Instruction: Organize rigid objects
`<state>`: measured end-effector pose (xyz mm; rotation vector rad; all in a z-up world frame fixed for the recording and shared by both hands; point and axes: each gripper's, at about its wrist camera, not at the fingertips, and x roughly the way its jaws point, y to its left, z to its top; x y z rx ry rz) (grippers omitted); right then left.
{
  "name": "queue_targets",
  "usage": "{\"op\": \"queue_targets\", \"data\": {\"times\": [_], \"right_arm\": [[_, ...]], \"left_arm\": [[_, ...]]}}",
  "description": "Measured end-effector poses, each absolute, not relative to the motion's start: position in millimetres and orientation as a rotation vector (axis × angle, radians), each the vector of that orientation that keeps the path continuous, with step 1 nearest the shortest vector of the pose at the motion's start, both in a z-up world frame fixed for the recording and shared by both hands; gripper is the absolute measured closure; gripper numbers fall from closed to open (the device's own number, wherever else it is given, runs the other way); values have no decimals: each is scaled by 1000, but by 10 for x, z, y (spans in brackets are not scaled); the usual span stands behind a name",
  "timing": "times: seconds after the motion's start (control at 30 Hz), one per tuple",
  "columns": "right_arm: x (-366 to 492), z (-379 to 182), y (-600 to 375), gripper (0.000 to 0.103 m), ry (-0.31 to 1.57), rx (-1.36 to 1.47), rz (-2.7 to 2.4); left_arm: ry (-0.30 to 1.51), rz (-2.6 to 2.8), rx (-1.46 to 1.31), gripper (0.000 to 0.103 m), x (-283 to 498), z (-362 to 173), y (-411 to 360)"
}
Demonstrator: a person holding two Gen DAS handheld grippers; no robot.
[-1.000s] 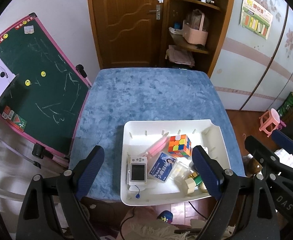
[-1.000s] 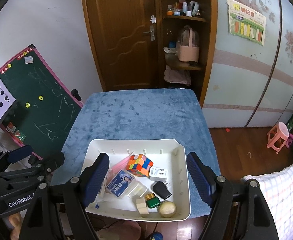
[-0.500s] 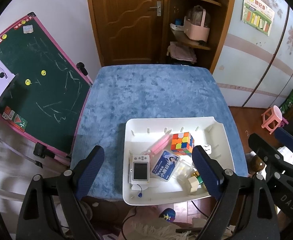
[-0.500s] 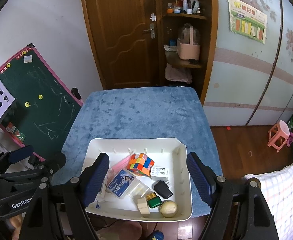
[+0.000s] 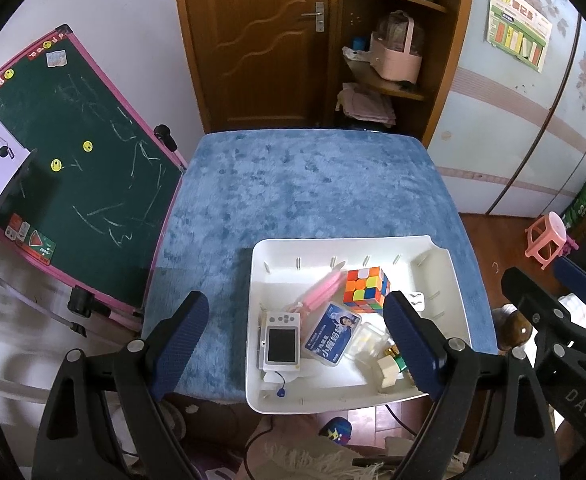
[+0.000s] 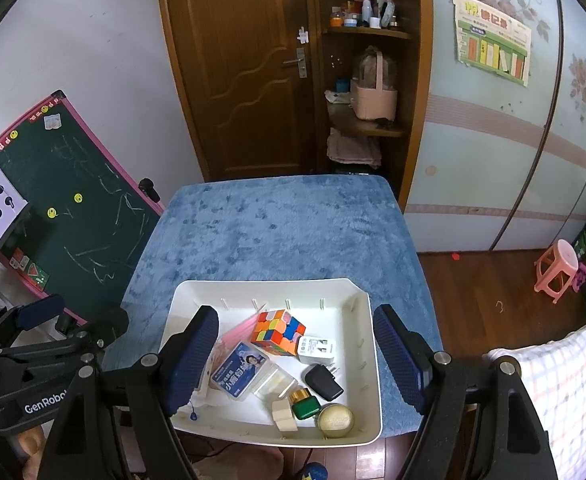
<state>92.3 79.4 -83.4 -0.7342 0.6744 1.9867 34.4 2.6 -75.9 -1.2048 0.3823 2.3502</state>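
Note:
A white tray [image 5: 277,256] [image 6: 197,292] sits at the near edge of the blue table [image 5: 313,184] [image 6: 285,224]. In it lie a colour cube [image 5: 365,289] [image 6: 278,331], a small white camera [image 5: 280,340], a blue card case [image 5: 333,333] [image 6: 239,366], pink sticks [image 5: 321,288], a white plug [image 6: 316,350], a black adapter [image 6: 323,381], a green bottle [image 6: 305,402] and a gold lid [image 6: 335,420]. My left gripper [image 5: 295,344] hangs open above the tray's left half. My right gripper [image 6: 295,364] hangs open above the tray's middle. Neither holds anything.
A green chalkboard [image 5: 73,168] leans at the table's left. A brown door [image 5: 261,40] and a shelf with a pink basket [image 5: 397,60] stand behind. A pink stool [image 6: 557,268] is on the wooden floor at right. The table's far half is bare blue cloth.
The left wrist view has drifted slightly, so the tray sits a little further right and lower. Both grippers stay open, and the objects in the tray have not moved.

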Motion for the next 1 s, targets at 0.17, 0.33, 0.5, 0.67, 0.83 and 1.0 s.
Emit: {"op": "queue_targets", "data": {"times": [0.17,0.33,0.5,0.67,0.83,1.0], "right_arm": [[929,-840,811,23,686,-736,1984],[929,-844,822,23,686,-732,1984],[927,-848,840,23,687,-730,1983],[922,-860,854,23,693,-729,1982],[922,-855,854,23,693,-728,1983],[919,-856,853,23,694,-728,1981]], "left_arm": [[385,2348,-1203,13,347,-758,64],[390,2354,-1198,13,355,-759,89],[383,2354,-1210,13,343,-767,98],[382,2351,-1212,13,342,-766,101],[374,2354,-1220,13,338,-780,103],[385,2351,-1199,12,371,-780,131]]}}
